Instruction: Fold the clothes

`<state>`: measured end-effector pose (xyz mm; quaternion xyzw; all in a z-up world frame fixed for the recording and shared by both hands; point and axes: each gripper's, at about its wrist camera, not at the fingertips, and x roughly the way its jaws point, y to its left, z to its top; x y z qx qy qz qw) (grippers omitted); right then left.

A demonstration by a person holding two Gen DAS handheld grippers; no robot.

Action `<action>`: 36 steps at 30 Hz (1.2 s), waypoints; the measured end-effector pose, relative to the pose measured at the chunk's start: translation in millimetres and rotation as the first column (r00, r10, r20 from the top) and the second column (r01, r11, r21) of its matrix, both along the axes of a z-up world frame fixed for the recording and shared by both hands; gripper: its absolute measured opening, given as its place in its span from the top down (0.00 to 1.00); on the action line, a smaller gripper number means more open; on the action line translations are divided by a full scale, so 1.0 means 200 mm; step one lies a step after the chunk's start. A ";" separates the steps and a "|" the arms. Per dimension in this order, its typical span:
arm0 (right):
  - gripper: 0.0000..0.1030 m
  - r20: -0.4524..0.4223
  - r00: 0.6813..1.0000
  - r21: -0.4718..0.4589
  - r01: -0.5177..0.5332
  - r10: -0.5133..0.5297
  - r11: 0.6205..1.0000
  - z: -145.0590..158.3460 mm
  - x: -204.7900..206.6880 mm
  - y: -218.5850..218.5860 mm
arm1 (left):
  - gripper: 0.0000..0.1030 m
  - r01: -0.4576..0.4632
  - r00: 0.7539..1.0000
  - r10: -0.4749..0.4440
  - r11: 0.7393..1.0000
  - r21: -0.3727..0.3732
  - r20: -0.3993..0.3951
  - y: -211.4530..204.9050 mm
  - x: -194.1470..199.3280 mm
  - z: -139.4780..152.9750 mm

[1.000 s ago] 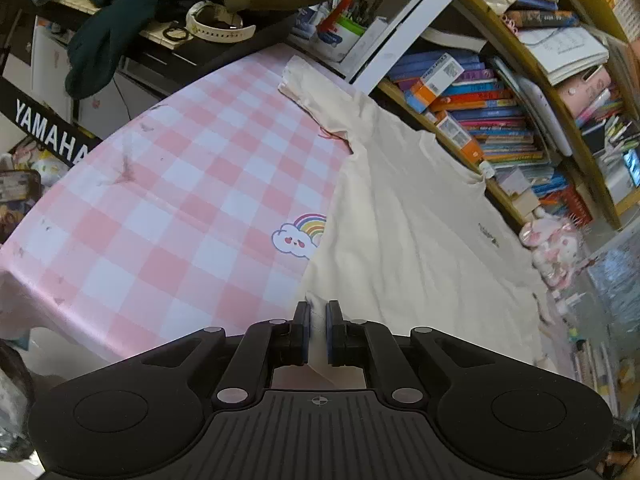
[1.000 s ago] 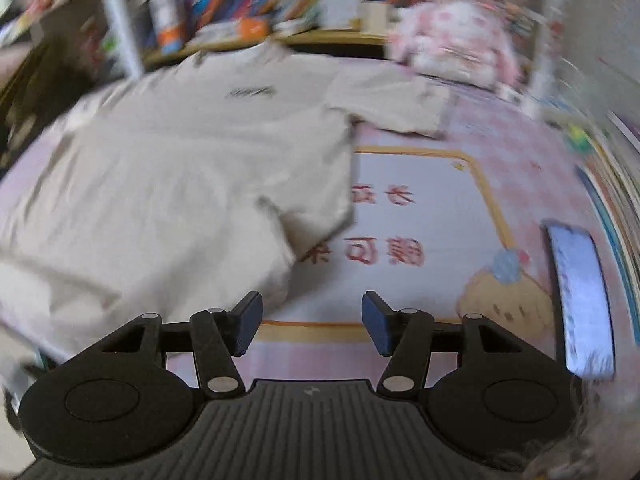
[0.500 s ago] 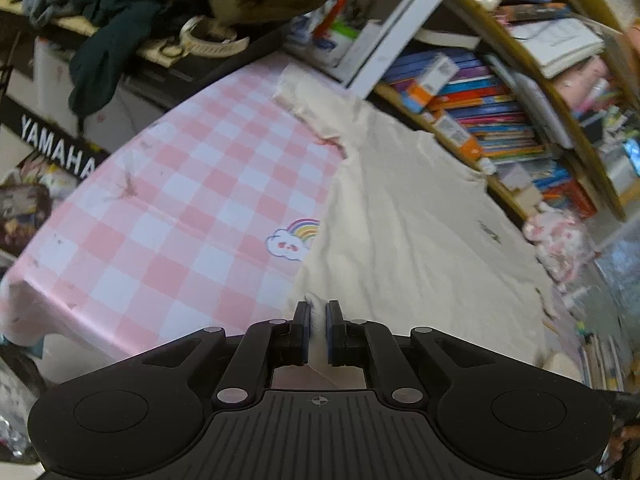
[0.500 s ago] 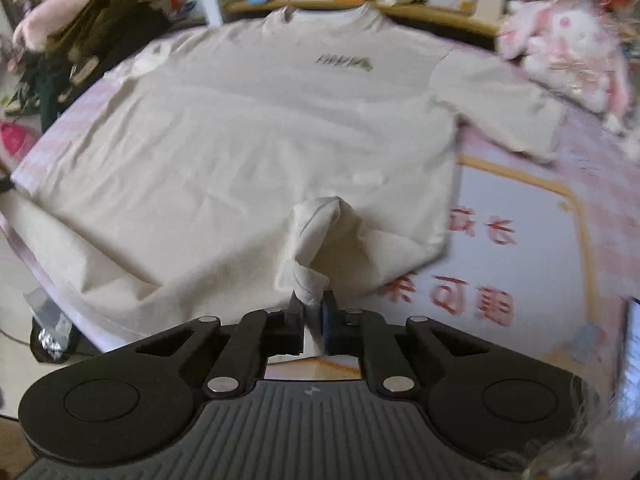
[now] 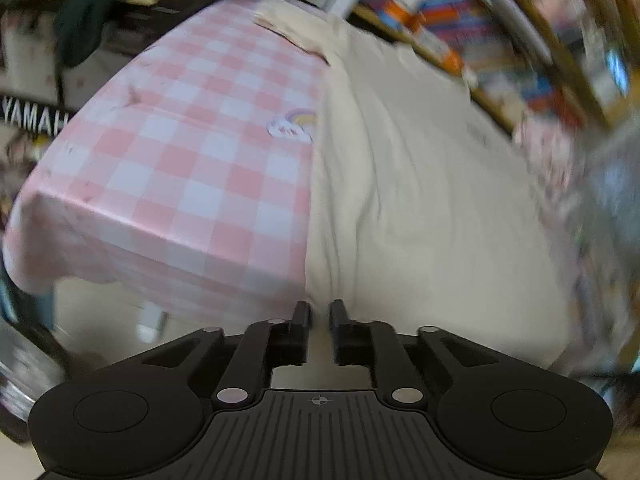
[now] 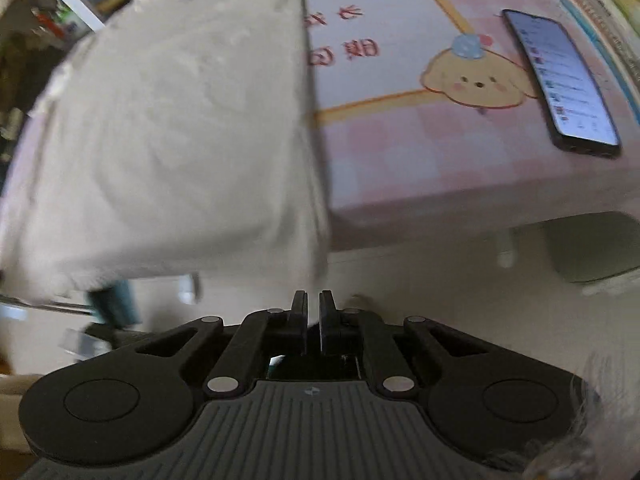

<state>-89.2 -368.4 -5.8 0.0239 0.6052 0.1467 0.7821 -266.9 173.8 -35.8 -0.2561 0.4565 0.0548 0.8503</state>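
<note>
— Left gripper?
— Low at the table edge, level, clamped on the cream T-shirt hem.
— Right gripper?
— Off the edge, pinching the other corner; shirt spread flat on the tablecloth beside a phone.

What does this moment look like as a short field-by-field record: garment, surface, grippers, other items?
garment: cream cotton T-shirt, spread on the table, hem drawn over the near edge
surface: pink-and-white checked tablecloth, with a cartoon puppy print at the right end
left gripper: jaws nearly closed on the hem's left corner
right gripper: jaws nearly closed, pinching the hem's right corner
other items: black smartphone, screen lit, lying right of the shirt
image quality: motion blur in both views
</note>
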 end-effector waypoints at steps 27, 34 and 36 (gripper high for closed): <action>0.53 0.341 0.934 0.058 0.090 -0.104 0.994 -0.01 1.19 0.56 | 0.73 0.174 0.973 -0.213 0.931 0.321 0.089 -0.10 1.48 0.18; 0.78 0.320 0.943 0.080 0.073 -0.095 0.994 -0.10 1.31 0.61 | 0.73 0.180 0.972 -0.222 0.919 0.351 0.082 -0.13 1.90 0.14; 0.98 0.333 0.940 0.055 0.055 -0.070 0.997 -0.11 1.33 0.61 | 0.73 0.184 0.972 -0.224 0.913 0.365 0.071 -0.13 2.00 0.12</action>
